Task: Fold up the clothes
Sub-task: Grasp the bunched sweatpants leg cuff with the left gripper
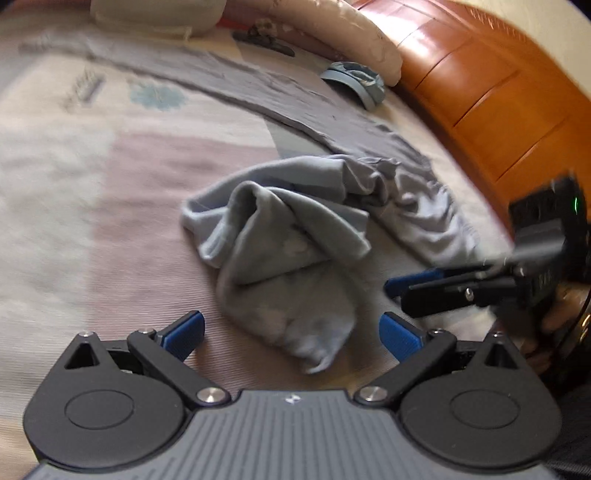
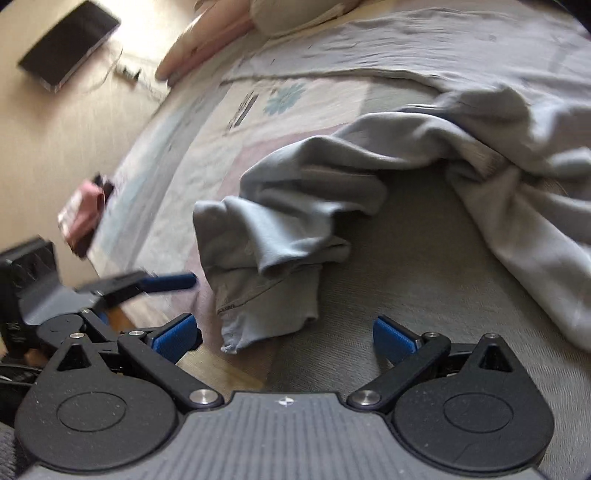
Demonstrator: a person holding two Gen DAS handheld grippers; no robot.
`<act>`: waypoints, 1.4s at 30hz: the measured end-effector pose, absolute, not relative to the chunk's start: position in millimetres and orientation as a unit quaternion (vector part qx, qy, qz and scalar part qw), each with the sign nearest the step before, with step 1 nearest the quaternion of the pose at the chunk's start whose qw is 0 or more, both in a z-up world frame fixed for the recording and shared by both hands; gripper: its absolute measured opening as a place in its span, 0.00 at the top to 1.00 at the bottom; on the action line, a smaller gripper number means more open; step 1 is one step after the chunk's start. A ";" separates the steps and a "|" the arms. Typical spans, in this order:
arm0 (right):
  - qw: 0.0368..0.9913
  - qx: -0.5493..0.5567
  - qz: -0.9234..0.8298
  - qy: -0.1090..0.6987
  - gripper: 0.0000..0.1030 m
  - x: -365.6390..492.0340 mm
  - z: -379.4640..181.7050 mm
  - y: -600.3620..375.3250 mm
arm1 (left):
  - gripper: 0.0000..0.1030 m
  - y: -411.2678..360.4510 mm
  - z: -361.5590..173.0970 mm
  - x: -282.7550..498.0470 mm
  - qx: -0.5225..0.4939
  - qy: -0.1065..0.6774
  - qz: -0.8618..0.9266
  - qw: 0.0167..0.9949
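Observation:
A crumpled grey-blue garment (image 1: 291,251) lies bunched on the bed, its hem end nearest me. My left gripper (image 1: 291,334) stands open just short of that hem, blue pads on either side and nothing between them. In the right wrist view the same garment (image 2: 273,236) lies ahead with its hem (image 2: 258,325) close in front of my right gripper (image 2: 286,330), which is also open and empty. The right gripper (image 1: 397,286) shows at the right of the left wrist view. The left gripper (image 2: 173,282) shows at the left of the right wrist view.
The patterned bedspread (image 1: 110,206) covers the bed. A flat grey cloth (image 1: 229,81) lies beyond the garment. Pillows (image 1: 332,33) sit at the head, with a small blue item (image 1: 358,83) near them. A wooden panel (image 1: 491,96) runs along the right. On the floor lies a dark flat object (image 2: 68,44).

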State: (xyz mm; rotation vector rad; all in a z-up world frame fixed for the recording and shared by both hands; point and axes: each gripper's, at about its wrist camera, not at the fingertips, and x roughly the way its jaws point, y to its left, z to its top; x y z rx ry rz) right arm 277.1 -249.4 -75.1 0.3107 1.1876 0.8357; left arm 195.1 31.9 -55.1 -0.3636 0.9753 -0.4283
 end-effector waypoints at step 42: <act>0.739 0.239 0.357 0.519 0.00 268.5 -87.7 -285.7 | 0.96 47.1 -83.1 218.6 -0.280 0.463 -0.224 0.811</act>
